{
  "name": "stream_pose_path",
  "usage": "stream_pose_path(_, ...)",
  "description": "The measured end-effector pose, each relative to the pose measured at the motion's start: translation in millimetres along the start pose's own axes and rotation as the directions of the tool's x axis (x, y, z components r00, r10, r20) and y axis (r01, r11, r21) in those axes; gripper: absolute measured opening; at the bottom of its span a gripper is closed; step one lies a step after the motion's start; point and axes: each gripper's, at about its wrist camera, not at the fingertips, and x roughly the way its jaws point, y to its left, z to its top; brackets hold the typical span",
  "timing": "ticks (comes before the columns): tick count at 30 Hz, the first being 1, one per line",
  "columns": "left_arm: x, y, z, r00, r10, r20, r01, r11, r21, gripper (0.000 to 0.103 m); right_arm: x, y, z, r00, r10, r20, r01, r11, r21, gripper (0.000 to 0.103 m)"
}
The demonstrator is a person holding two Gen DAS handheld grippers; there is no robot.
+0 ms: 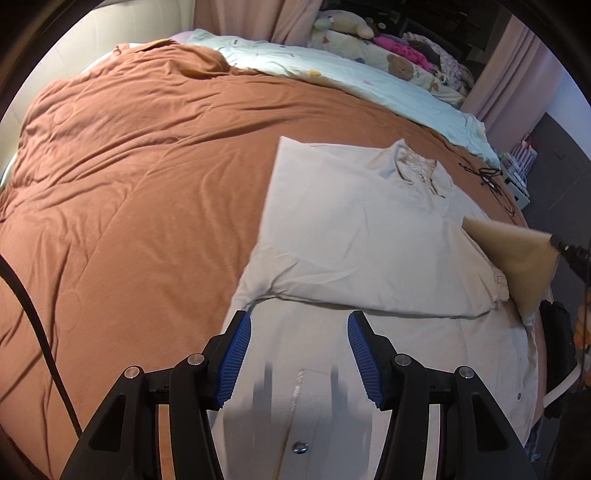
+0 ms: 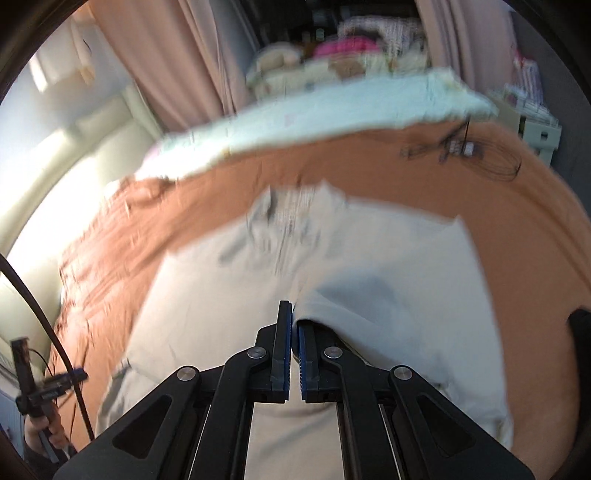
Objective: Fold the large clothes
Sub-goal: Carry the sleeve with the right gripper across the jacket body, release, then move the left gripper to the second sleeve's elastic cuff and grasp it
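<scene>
A large beige collared shirt (image 1: 354, 236) lies on the rust-orange bedspread (image 1: 129, 177), its left side folded over the body. My left gripper (image 1: 299, 321) is open and empty, hovering over the shirt's lower front, near a metal button (image 1: 300, 447). My right gripper (image 2: 292, 314) is shut on a fold of the shirt (image 2: 388, 295) and holds that fabric lifted off the bed; this view is motion-blurred. The lifted cloth shows in the left wrist view (image 1: 517, 258) at the right edge, with the right gripper's tip behind it.
A pale mint quilt (image 1: 332, 70) and stuffed toys (image 1: 347, 26) lie along the far side of the bed. A tangle of black cable (image 2: 469, 151) rests on the bedspread beyond the shirt. Pink curtains (image 2: 177, 62) hang behind. A cream headboard (image 2: 74, 147) stands to the left.
</scene>
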Motion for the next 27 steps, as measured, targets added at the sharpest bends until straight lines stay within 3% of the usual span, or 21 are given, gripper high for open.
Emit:
stream_pose_path(4,-1.0,4.0,-3.1,1.000,0.003,-0.004,-0.003,1.000,-0.006,0.057,12.6,-8.6,-2.8,0.993,0.060,-0.100,-0.058,0.998,0.017,0.005)
stream_pose_path(6,0.0,0.1,-3.7,1.000,0.000,-0.006,0.000,1.000,0.001,0.057,4.8,-14.9,-4.3,0.991,0.077,-0.111,-0.077,0.997,0.004,0.041)
stream_pose_path(7,1.3,-2.3,-3.0,1.000,-0.003,-0.006,0.003,1.000,0.004,0.057,0.6,-17.8,-4.5,0.990,0.089,-0.112,-0.090,0.996,-0.002,0.084)
stream_pose_path(8,2.7,-6.9,-2.5,1.000,-0.009,-0.007,0.009,1.000,0.009,0.057,-6.2,-19.5,-6.8,0.989,0.103,-0.108,-0.105,0.994,-0.008,0.097)
stream_pose_path(15,14.5,-50.8,1.6,0.998,-0.056,-0.016,0.057,0.996,0.064,0.057,-51.1,-70.8,-22.0,0.988,0.134,-0.078,-0.134,0.991,0.002,0.096)
stream_pose_path(20,29.6,-97.8,5.7,0.995,-0.096,-0.034,0.099,0.988,0.121,0.057,-84.1,-111.7,-39.7,0.997,0.066,-0.042,-0.065,0.998,0.012,0.096)
stream_pose_path(27,54.2,-176.8,7.9,0.984,-0.158,-0.079,0.172,0.959,0.226,0.057,-111.5,-172.0,-65.3,1.000,-0.002,-0.013,0.004,0.993,0.117,0.096)
